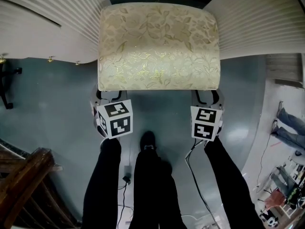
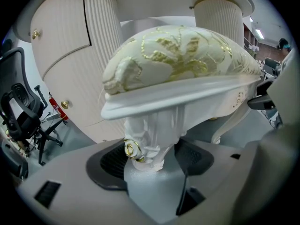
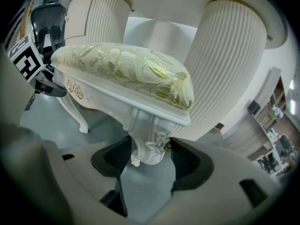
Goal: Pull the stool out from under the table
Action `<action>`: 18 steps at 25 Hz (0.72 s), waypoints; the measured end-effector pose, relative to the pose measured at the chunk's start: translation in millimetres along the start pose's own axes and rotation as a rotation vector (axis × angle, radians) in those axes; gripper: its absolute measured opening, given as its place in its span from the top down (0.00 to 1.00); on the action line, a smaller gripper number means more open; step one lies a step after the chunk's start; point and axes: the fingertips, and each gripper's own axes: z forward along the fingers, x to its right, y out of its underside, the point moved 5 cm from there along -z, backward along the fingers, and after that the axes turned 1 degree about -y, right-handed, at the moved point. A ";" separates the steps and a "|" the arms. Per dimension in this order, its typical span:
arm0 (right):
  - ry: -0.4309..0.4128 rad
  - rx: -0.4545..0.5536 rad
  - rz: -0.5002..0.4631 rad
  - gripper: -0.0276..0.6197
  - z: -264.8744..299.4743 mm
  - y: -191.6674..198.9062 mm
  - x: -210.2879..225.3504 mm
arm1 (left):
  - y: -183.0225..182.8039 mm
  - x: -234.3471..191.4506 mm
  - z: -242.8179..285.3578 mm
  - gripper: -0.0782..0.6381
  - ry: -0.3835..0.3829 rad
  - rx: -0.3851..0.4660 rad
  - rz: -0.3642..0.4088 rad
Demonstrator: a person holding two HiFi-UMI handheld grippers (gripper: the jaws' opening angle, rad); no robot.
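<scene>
At the far left a black office chair point(image 2: 21, 116) stands on the grey-blue floor point(image 1: 47, 104), beside the left fluted white pedestal point(image 1: 52, 23) of the white bench; next comes the left tongs point(image 1: 108, 95), its black-and-white marker cube point(image 1: 114, 119) toward the person; in the left gripper view its two dark jaws are closed in against the carved white near-left leg point(image 2: 150, 135) of the stool, a small gold rose on that leg lying against the left jaw; the white stool with a cream, gold-leaf-patterned cushion point(image 1: 158, 46) stands on the floor between the two pedestals, its far edge at the bench's dark recess and its whole seat open to the head view; the person's legs in black trousers point(image 1: 152, 190) stand just before it; the right tongs point(image 1: 206, 95), with its own marker cube point(image 1: 206, 123), has its jaws pressed on the carved near-right leg point(image 3: 147, 139); the right fluted pedestal point(image 1: 257, 18) rises just beyond.
</scene>
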 end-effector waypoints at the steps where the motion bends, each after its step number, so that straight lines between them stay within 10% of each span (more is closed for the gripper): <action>1: -0.001 -0.004 0.004 0.53 -0.5 0.6 -1.0 | 0.1 -0.6 0.1 0.42 0.000 -0.003 0.004; 18: -0.030 -0.049 0.002 0.54 -3.9 -0.1 0.9 | -0.1 0.6 -4.2 0.43 -0.017 -0.051 0.009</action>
